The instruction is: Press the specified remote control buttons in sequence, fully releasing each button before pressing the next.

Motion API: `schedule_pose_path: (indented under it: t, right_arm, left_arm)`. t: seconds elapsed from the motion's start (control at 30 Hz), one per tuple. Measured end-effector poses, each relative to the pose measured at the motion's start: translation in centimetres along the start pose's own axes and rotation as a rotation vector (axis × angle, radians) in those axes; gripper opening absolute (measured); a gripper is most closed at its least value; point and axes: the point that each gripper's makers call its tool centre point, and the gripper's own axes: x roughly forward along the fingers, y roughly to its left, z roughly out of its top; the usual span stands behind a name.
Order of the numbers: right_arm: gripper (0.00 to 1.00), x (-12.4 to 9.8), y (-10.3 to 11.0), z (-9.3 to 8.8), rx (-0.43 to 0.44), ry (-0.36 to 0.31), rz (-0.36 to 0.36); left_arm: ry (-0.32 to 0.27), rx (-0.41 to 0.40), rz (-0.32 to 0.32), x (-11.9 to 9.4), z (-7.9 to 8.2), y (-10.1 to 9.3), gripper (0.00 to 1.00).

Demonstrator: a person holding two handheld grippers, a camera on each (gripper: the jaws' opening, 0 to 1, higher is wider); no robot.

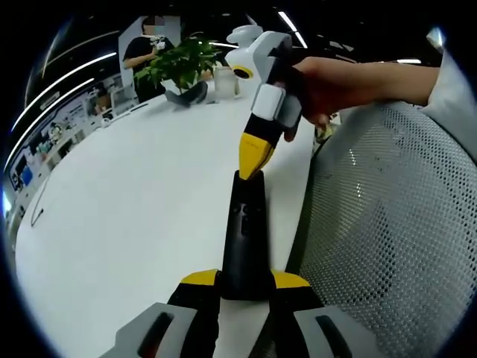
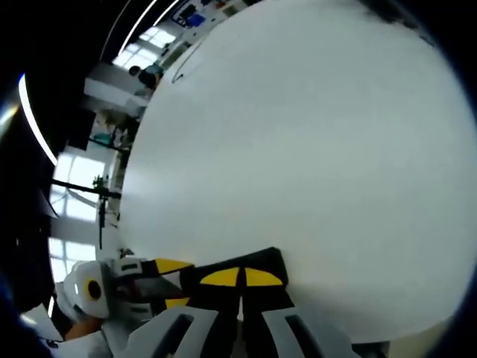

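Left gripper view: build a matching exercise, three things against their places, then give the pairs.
Things:
1. black remote control
2. right hand-held gripper
3. potted plant

Places:
A. at the white table's far end
B. clamped between the left hand-held gripper's jaws
C. yellow tips closed, down on the remote's far end

Pairs: 1-B, 2-C, 3-A

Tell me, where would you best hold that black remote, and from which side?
Grip the remote control by its near end, across its narrow sides, as the left hand-held gripper does, coming along its length. It is long and slim, so this leaves its button face free for the right hand-held gripper.
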Motion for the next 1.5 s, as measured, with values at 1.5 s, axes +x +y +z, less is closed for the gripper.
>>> schedule_pose_path:
  t: [1.5]
  right_arm:
    - [0.0,0.34,-0.25,-0.34,-0.147,0.002,-0.069]
  left_arm:
    - [-0.001,0.005,-0.003,0.03,0.02,-0.05,0.24]
